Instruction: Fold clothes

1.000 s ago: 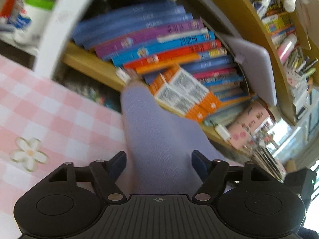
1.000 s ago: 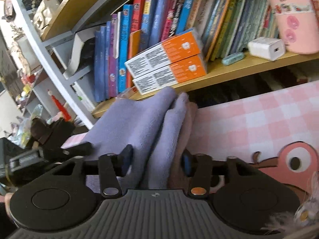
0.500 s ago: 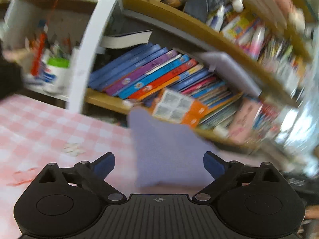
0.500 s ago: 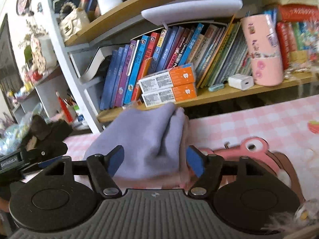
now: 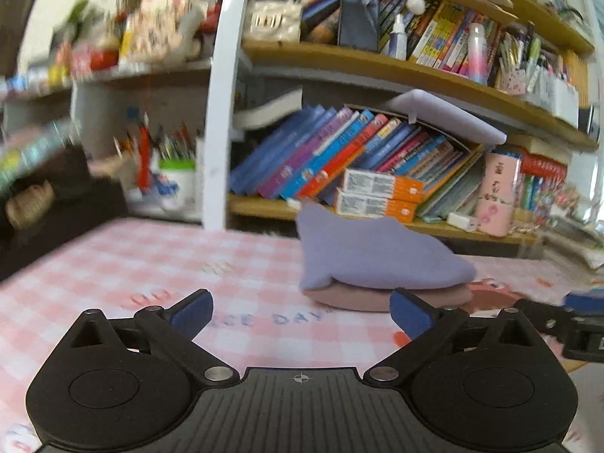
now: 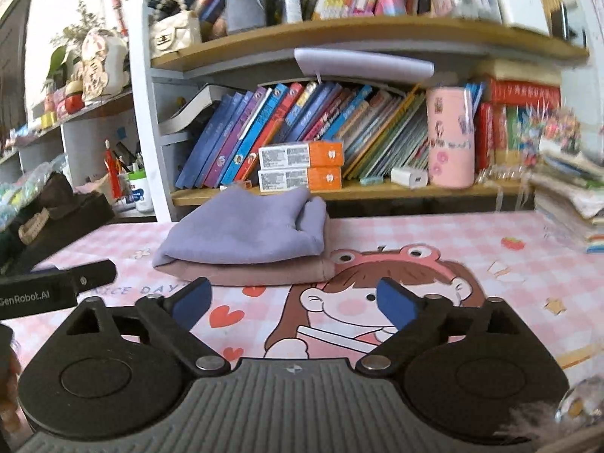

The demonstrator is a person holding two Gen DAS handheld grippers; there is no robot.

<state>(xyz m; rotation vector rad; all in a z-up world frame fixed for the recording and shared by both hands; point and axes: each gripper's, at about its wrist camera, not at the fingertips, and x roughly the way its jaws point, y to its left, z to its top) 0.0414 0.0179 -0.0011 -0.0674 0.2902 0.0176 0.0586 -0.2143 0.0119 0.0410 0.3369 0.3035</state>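
A folded lilac garment [image 5: 373,255] [image 6: 249,232] lies on top of a folded dusty-pink one [image 5: 362,296] [image 6: 260,273], stacked at the back of the pink checked tablecloth [image 5: 132,268] [image 6: 453,234] near the bookshelf. My left gripper [image 5: 300,311] is open and empty, drawn back in front of the stack. My right gripper [image 6: 294,298] is open and empty too, a short way in front of the stack. The left tool's black body [image 6: 56,287] shows at the left edge of the right wrist view.
A bookshelf [image 6: 339,188] with leaning books, two orange boxes [image 6: 300,168] and a pink cup [image 6: 451,137] stands right behind the stack. A pile of books and papers [image 6: 570,204] sits at the table's right. Pen pots [image 5: 175,185] and dark clutter [image 6: 49,207] lie left.
Both grippers have let go of the lilac garment, opened wide and pulled back from it. The garment now rests folded on the pink one.
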